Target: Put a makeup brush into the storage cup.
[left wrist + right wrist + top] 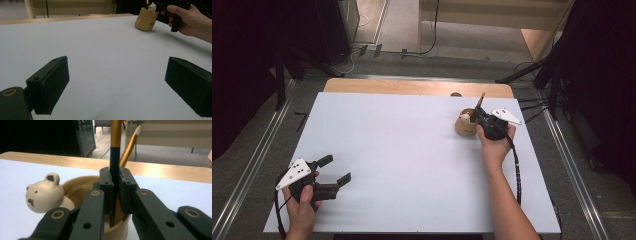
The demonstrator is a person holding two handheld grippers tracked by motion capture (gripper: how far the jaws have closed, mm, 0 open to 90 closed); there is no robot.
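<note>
While clamped upright in the right gripper (pixel 114 195), the dark pencil with the gold upper end (pixel 115 157) hangs with its tip just inside the tan pen holder (pixel 82 186), so judged nearly placed but not yet let go. Already leaning in the cup: a second, yellow pencil (pixel 129 146). Left to do: lower, open, withdraw. Perched on the holder's rim, beside the jaws: a cream bear figure (pixel 45 195). Holder toward the far right of the white table (pixel 402 150). Left gripper (pixel 117 85) wide apart, empty, well away near the front left corner.
</note>
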